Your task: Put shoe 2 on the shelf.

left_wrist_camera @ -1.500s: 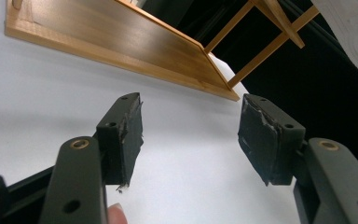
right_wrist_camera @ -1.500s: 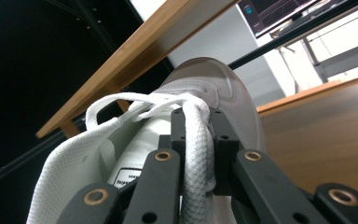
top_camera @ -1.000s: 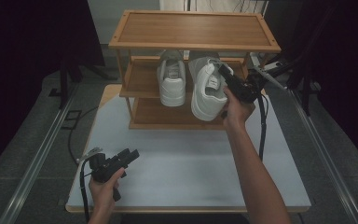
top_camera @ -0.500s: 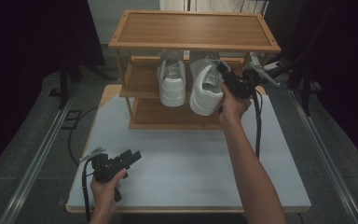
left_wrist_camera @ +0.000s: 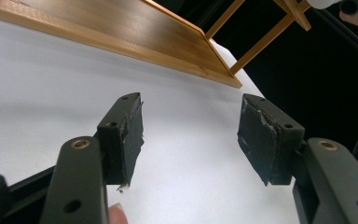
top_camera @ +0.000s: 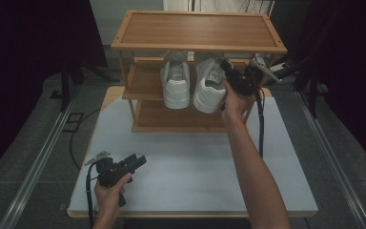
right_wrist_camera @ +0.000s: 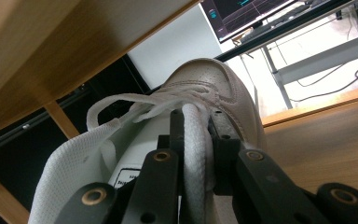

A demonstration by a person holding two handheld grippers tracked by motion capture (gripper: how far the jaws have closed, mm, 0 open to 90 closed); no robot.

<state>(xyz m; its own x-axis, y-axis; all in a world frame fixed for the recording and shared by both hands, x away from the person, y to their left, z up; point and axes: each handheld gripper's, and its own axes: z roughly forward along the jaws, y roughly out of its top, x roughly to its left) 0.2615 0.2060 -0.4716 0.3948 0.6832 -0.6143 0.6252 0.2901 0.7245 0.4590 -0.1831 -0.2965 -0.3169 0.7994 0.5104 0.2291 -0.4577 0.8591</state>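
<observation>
Right gripper (top_camera: 232, 75) clamped on the collar of the right white sneaker (top_camera: 208, 86), jaws pinching its side wall, at the middle shelf of the bamboo shoe rack (top_camera: 198, 29). Toe pointing rearward into the shelf, heel overhanging the front edge beside the left sneaker (top_camera: 176, 86). Left gripper (top_camera: 129, 164) spread, empty, low over the table (top_camera: 195, 167), far off. Versus before: shoe tilted then, now nearly level and farther in.

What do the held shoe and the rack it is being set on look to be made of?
Shoe: white, smooth, likely leather or a synthetic; tiny perforations dot the toe, the collar looks like woven mesh, and the laces are flat fabric. Rack: warm light wood, possibly bamboo; fine straight grain shows, with a matte finish.
</observation>
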